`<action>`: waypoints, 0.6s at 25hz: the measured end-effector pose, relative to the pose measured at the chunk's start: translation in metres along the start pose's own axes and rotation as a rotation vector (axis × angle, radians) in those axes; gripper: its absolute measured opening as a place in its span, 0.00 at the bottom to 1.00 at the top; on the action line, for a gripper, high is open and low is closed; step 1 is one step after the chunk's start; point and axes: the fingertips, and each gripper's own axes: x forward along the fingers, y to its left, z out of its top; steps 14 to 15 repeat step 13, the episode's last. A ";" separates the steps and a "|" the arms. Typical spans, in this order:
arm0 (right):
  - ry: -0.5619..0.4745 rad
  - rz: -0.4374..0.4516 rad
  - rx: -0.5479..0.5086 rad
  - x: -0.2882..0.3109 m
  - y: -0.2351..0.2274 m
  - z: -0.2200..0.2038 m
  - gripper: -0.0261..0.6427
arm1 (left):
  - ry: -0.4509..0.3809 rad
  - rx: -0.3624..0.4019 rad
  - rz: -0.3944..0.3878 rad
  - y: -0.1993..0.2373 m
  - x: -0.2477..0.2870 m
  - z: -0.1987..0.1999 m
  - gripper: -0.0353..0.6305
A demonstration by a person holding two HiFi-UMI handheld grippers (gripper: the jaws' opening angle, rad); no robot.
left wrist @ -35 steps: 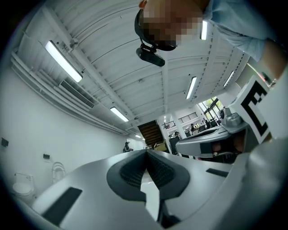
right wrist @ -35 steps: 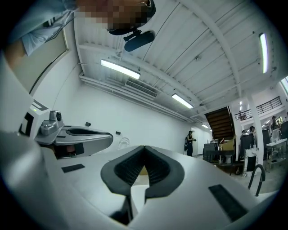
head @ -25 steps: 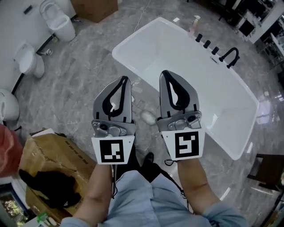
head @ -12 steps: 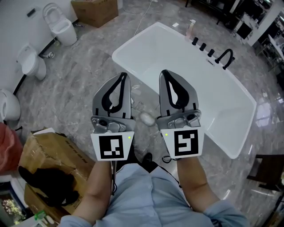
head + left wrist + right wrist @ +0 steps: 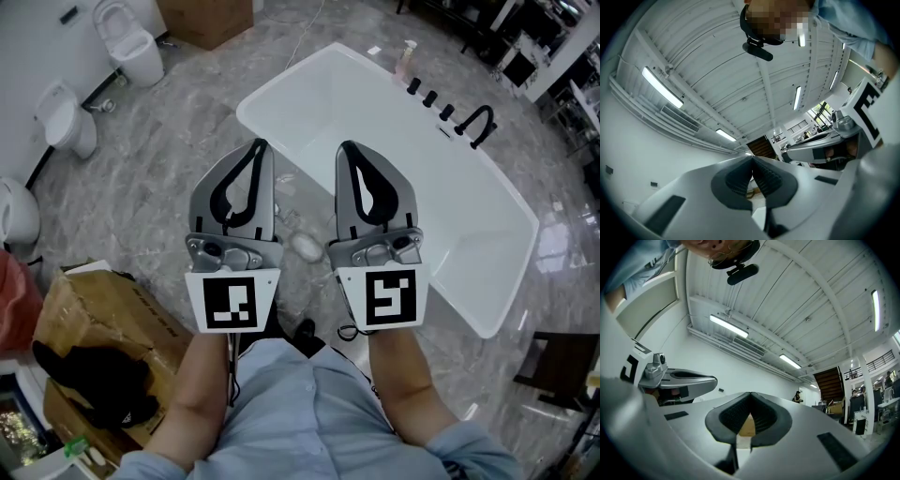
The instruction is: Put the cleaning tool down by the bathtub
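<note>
Starting at the left, a cardboard box sits on the floor behind and to the outside of the left gripper. That gripper is held up in front of the person with its jaws pressed together and nothing between them; its own view shows the ribbed pads meeting under the ceiling.

Below the gap between the two grippers, a small pale oval thing lies on the grey marble floor, just beside the near wall of the bathtub. I take it for the cleaning tool, though it is too small to be sure.

The right gripper is level with the left one, closed tight and empty as well. The tub stretches ahead of it and off to its right.

With both hands free and that thing on the floor by the tub, I'd say the putting-down is done. What's left asks only for drawing the grippers away without disturbing it.
</note>
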 end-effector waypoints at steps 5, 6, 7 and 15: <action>0.011 0.006 0.005 0.003 0.001 -0.006 0.06 | 0.011 0.035 -0.001 0.000 0.002 -0.004 0.08; 0.009 0.006 0.004 0.004 0.001 -0.006 0.06 | 0.012 0.036 -0.001 0.001 0.002 -0.004 0.08; 0.006 0.006 0.004 0.005 0.001 -0.006 0.06 | 0.012 0.034 0.001 0.002 0.002 -0.005 0.08; 0.011 0.004 0.007 0.007 0.001 -0.009 0.06 | 0.013 0.029 0.000 0.001 0.003 -0.007 0.08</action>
